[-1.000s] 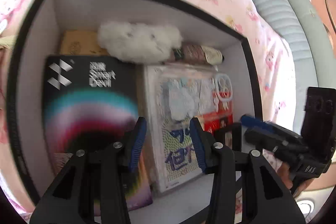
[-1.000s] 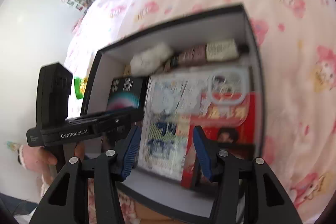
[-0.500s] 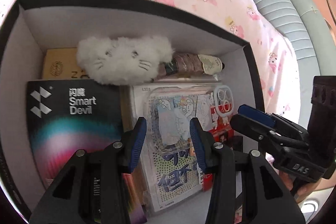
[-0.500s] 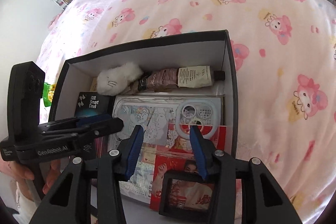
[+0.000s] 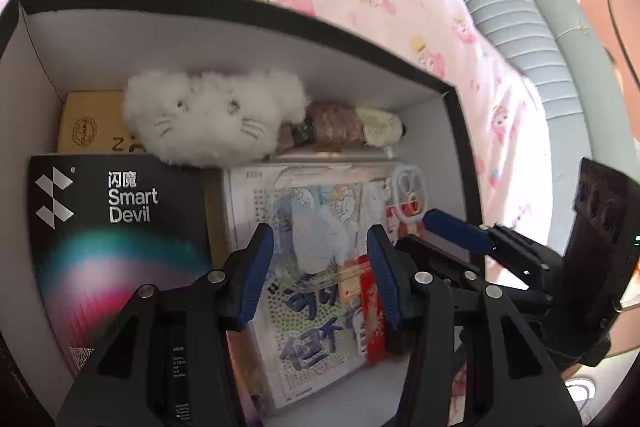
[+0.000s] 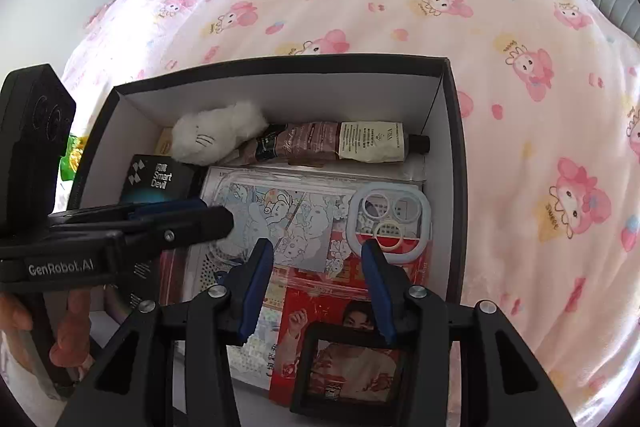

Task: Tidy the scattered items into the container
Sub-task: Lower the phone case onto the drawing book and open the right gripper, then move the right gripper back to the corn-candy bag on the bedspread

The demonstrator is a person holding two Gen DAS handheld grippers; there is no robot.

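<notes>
Box (image 6: 454, 155) of tidied items below both grippers, left gripper (image 5: 320, 269) and right gripper (image 6: 318, 277) wide, empty.

Bright daylight, soft shadows, sharp centre, heavy fisheye warp w/ dark corners

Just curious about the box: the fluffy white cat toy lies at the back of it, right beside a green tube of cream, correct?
Not quite. In the right wrist view the tube beside the white cat toy is brown and cream, not green. Both do lie along the box's back wall.
</notes>
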